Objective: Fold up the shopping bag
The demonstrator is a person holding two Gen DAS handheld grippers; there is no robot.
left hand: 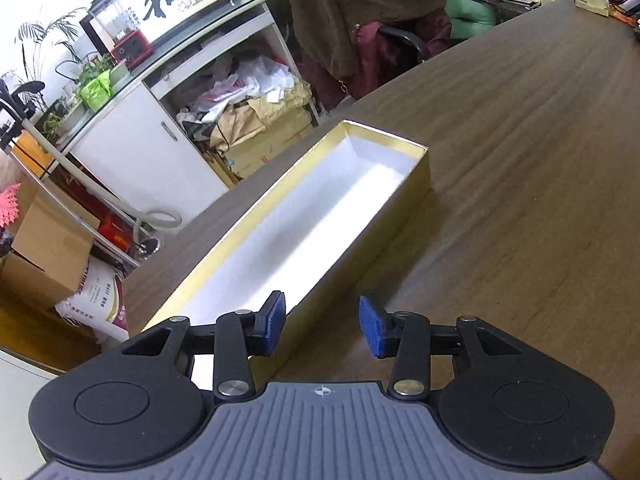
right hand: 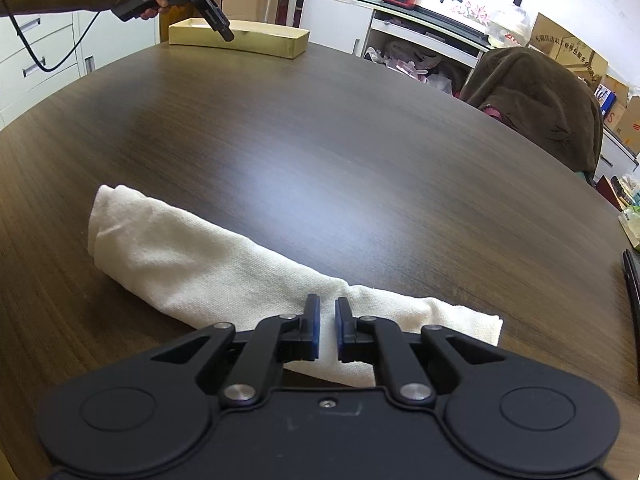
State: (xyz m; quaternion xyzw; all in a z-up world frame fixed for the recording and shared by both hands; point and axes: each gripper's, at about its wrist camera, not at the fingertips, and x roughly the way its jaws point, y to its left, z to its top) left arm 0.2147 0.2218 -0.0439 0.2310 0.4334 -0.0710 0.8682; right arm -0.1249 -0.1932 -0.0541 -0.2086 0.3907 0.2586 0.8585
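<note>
Cream canvas bag point(right hand: 224, 264) rolled on table, right claw point(right hand: 328, 330) pinching it shut, left claw point(left hand: 322, 326) tilted down — gaping, empty — over gold box point(left hand: 416, 172).

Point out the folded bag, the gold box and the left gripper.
folded bag point(right hand: 192, 256): right wrist view, middle of the white cloth roll.
gold box point(left hand: 418, 172): left wrist view, far corner of its outer wall.
left gripper point(left hand: 322, 326): left wrist view, midway between the blue fingertips.

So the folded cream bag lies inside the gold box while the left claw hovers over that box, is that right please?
Not quite. The folded cream bag lies on the dark wooden table, away from the gold box, whose inside is empty, as the left wrist view shows. The right wrist view shows the bag. The left claw does hover over that box.
</note>
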